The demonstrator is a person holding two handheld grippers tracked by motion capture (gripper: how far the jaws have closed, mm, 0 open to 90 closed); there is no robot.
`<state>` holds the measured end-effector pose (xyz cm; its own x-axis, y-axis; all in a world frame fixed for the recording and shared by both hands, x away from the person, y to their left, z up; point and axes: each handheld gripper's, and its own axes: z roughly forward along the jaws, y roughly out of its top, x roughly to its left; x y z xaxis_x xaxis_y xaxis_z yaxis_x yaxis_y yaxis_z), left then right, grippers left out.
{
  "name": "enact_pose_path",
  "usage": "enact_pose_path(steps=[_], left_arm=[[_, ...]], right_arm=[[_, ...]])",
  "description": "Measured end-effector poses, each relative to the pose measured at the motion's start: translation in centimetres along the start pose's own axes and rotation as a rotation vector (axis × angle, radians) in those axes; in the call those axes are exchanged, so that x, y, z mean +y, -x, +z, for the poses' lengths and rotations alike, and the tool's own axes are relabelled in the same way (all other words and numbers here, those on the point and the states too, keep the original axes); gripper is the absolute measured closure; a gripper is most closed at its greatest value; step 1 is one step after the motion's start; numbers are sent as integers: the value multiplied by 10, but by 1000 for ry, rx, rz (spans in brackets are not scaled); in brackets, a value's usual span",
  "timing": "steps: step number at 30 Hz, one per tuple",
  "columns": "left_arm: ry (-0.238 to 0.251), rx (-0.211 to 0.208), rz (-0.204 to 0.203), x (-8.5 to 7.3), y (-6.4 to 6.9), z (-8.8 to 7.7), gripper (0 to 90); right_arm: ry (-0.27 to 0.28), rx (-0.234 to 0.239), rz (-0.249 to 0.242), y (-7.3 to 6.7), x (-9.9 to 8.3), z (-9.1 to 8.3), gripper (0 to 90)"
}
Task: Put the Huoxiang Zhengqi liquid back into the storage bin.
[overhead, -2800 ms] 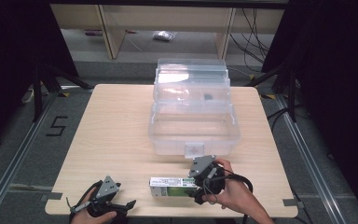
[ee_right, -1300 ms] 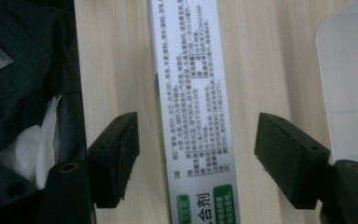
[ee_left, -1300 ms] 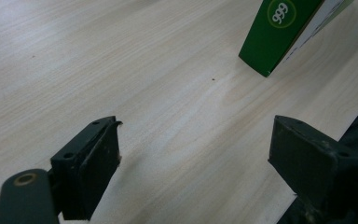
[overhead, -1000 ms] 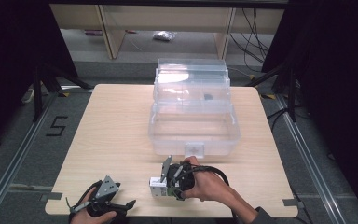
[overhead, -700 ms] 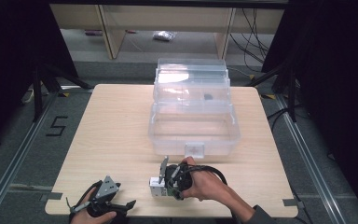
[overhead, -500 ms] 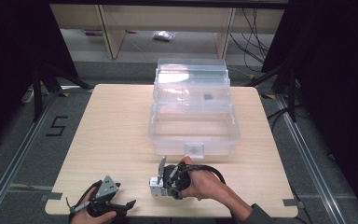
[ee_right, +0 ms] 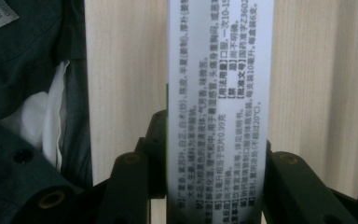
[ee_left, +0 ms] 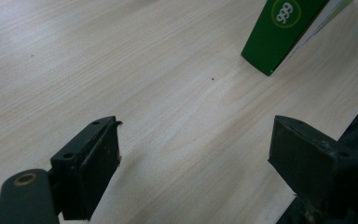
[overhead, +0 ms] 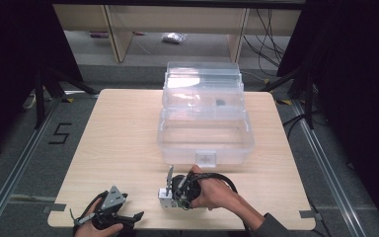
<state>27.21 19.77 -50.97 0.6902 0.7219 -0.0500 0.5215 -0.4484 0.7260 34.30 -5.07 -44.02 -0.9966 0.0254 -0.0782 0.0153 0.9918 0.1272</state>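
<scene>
A long box, green on one side and white with black print on another, shows in the right gripper view [ee_right: 219, 107], and my right gripper [ee_right: 214, 186] is shut on it, one jaw against each long side. From above, the right gripper [overhead: 176, 191] sits near the table's front edge, turned toward the left, with the box's [overhead: 165, 198] white end showing beside it. My left gripper [overhead: 128, 218] rests at the front left, open with nothing between its fingers. In the left gripper view [ee_left: 196, 158] the box's green corner [ee_left: 284, 28] stands tilted on the wood ahead.
A clear plastic toolbox [overhead: 205, 148] stands open in the middle of the table, with its lid tipped back and a small dark item in the upper tray. The person's dark clothing [ee_right: 28, 93] is at the left of the right gripper view. Bare wood lies left of the toolbox.
The box lay flat near the front edge with my right gripper at its right end. The right gripper has since moved left and turned, tipping the box up. The left gripper stayed put.
</scene>
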Motion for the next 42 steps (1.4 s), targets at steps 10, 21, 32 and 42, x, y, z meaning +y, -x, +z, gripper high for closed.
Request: enact_pose_path(steps=[10,21,32,42], left_arm=[[3,-1,-1,0,0,0,156],[-6,10,-6,0,0,0,156],[-7,7,-6,0,-1,0,156],[-1,2,-9,0,-1,0,156]], right_arm=[[43,43,22,7,-15,-16,644],[74,24,6,20,-39,-37,645],[87,12,76,27,-70,-60,646],[83,-12,123,38,-92,-79,646]])
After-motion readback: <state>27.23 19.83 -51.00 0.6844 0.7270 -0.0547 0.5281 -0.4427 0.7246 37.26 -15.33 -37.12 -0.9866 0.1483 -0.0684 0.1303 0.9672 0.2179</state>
